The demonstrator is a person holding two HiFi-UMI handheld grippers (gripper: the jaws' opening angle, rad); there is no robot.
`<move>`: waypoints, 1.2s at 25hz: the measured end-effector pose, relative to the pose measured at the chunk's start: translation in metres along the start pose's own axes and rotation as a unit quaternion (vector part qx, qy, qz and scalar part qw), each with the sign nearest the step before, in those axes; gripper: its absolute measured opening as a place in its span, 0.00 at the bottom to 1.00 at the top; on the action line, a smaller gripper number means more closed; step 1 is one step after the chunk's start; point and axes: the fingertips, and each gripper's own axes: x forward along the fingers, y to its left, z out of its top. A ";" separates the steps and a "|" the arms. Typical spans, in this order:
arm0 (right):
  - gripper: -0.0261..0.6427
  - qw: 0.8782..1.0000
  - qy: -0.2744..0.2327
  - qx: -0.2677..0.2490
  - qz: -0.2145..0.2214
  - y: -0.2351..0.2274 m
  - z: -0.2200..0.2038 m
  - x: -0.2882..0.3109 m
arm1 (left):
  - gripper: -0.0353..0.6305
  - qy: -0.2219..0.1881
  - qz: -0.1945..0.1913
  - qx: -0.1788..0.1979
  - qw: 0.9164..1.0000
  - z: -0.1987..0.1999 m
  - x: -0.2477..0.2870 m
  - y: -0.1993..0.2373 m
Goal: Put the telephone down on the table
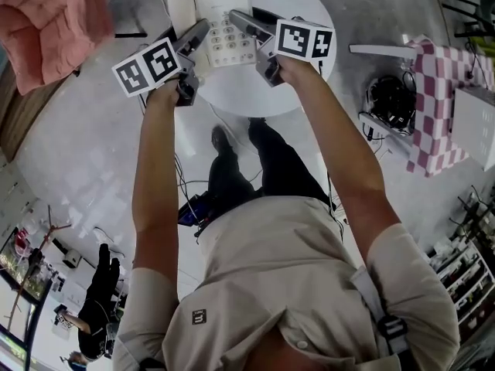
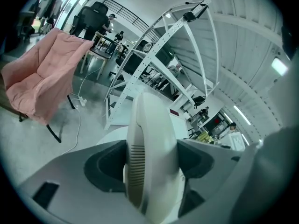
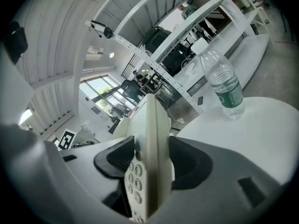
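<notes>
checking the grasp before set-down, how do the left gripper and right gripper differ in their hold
The left gripper clamps the rounded, slotted handset of the telephone; the right gripper clamps the thin keypad edge. The left gripper sits at the telephone's left side, the right gripper at its right. Both are shut on the telephone over the white table.

Workshop-lab: metal rack (image 2: 158,42), office chair (image 2: 95,14)
</notes>
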 end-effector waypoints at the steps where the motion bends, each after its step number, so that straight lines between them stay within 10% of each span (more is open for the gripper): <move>1: 0.36 1.000 0.002 0.002 -0.001 -0.003 -0.002 0.004 | 0.53 0.002 0.002 -0.002 1.000 -0.001 0.003 0.004; 30: 0.37 0.996 0.083 -0.001 -0.038 -0.087 -0.059 0.067 | 0.53 0.060 0.039 -0.051 0.996 -0.058 0.068 0.090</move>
